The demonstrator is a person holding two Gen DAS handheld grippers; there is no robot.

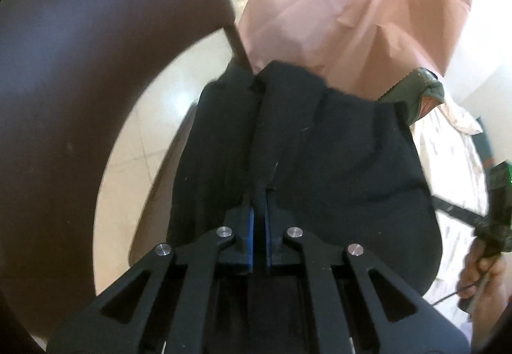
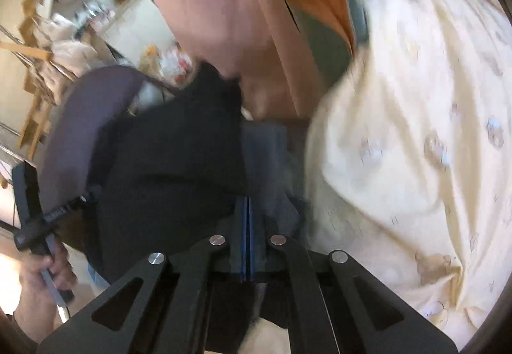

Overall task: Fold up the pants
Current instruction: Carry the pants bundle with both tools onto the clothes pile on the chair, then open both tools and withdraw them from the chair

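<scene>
Black pants [image 1: 336, 162], blurred, edges hidden

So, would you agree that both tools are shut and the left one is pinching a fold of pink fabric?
Not quite: the fabric is black, not pink. The left wrist view shows the left tool shut on a fold of the black pants; the pink cloth hangs beyond them. The right tool is indeed shut.

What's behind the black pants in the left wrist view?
Behind the black pants: pink fabric, a brown chair and pale floor. Whatever lies directly beneath the pants is covered.
</scene>
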